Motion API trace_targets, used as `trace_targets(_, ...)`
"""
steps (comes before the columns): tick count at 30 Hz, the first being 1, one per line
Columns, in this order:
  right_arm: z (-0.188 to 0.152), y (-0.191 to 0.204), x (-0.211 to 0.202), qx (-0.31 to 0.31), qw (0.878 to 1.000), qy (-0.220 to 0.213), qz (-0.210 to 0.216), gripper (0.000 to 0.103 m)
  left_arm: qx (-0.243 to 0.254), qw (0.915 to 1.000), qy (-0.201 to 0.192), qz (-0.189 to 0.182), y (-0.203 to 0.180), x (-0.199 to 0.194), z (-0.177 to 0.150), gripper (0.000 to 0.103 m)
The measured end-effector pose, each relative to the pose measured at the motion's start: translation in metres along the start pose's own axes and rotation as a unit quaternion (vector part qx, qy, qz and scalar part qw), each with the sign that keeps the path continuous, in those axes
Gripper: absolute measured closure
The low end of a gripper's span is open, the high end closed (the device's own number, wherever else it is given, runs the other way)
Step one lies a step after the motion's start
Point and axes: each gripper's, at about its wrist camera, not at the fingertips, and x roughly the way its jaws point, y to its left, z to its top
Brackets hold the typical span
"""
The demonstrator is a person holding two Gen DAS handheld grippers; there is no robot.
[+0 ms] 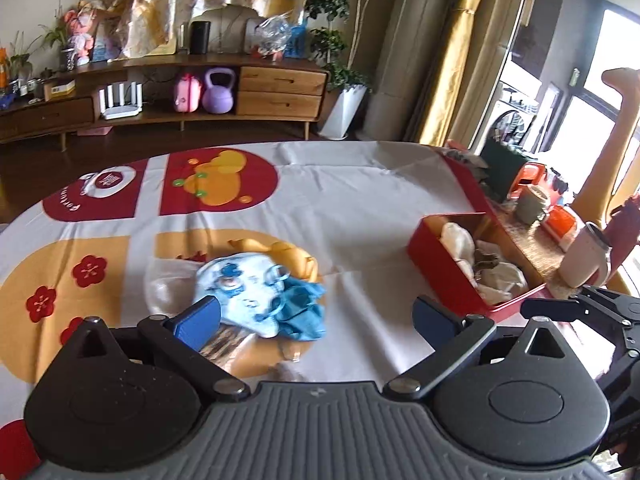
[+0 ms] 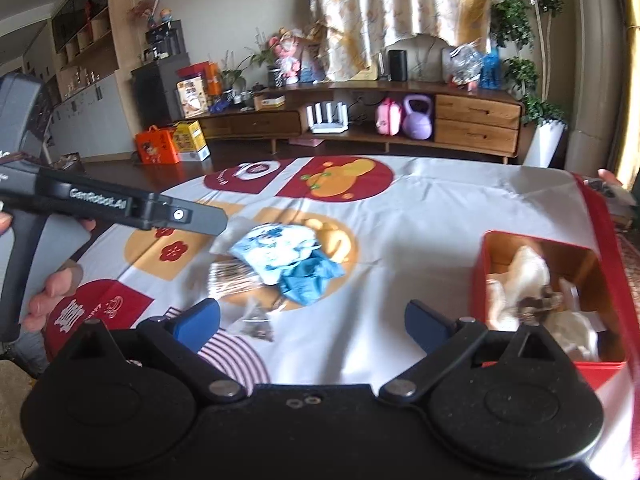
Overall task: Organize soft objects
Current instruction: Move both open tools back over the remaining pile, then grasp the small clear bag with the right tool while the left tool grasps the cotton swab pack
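The tabletop (image 1: pixel 360 200) carries a printed cloth with red and orange shapes, and it gives me a flat place to sort on. At its right side stands the red box (image 1: pixel 444 268), open at the top; some pale soft pieces already lie inside, so I judge this is where the soft things are collected. Near the middle of the cloth waits a small pile: a light blue printed cloth (image 1: pixel 244 284) with a darker blue cloth (image 1: pixel 300 312) touching it, and a striped piece (image 2: pixel 236 280) just beside them. They are well apart from the box. My left claw (image 1: pixel 316 320) stands wide open above the pile, holding nothing. My right claw (image 2: pixel 312 324) is also spread and empty, between pile and box.
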Motion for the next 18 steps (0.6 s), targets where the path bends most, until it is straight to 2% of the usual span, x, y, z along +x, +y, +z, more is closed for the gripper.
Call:
trace_targets(7,-0.005,0.024,0.03,-0.003,0.999,0.025,0.02,0.004,-0.006,0.9994,0.025,0.024,0.048,0.015,-0.01,0.0)
trace_targets(18,-0.014,0.05,0.081,-0.016,0.996,0.075,0.036,0.011,0.015,0.9977,0.063,0.018,0.082,0.057,-0.037,0.0)
